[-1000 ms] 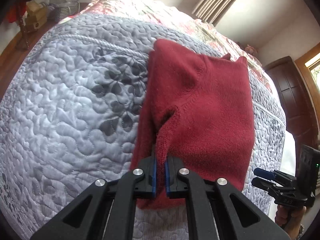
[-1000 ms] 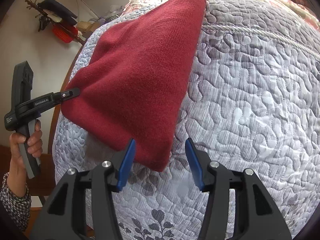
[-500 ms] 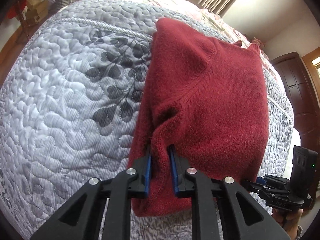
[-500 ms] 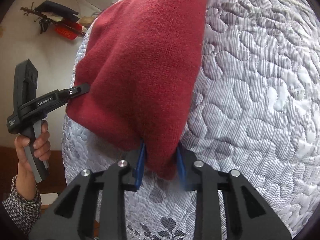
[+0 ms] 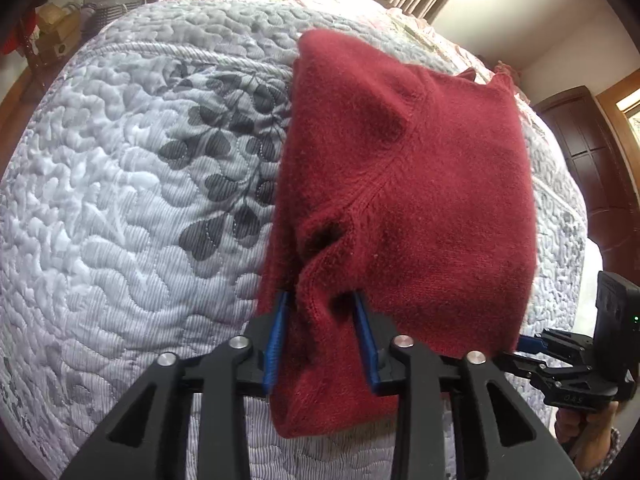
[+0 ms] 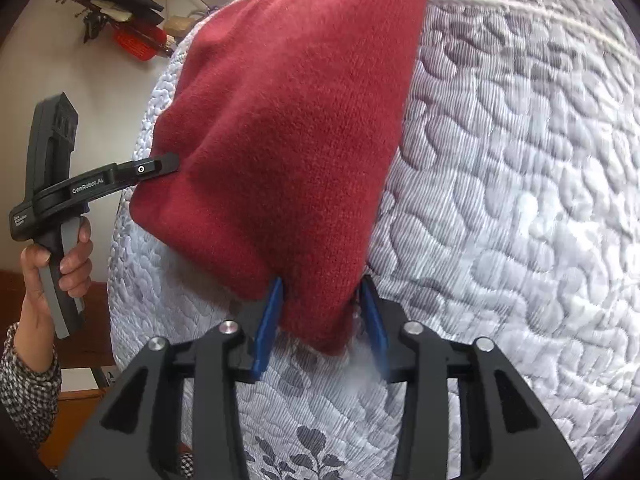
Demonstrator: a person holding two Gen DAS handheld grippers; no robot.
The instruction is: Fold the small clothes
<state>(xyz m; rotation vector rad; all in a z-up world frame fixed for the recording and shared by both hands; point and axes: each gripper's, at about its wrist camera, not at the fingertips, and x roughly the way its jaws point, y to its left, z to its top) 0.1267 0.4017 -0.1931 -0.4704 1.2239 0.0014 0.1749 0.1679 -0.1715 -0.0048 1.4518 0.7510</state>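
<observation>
A: Where is the red sweater (image 5: 404, 208) found, taking the grey quilt (image 5: 120, 200) as the landmark?

B: It is laid flat on the quilt, its long axis running away from both tools. The near left corner is straddled by the left gripper (image 5: 320, 332); its blades are seen spread, with a loose ridge of knit standing between them, unpinched.

A: And further right?

B: The near right corner is bracketed by the right gripper (image 6: 320, 320), blades parted and lying against the cloth on either side. Neither tool is nearer; each has its own corner.

A: What cannot be made out?

B: The layers beneath are hidden, the far hem is cut off in the right view, and the right blade there is blurred.
</observation>
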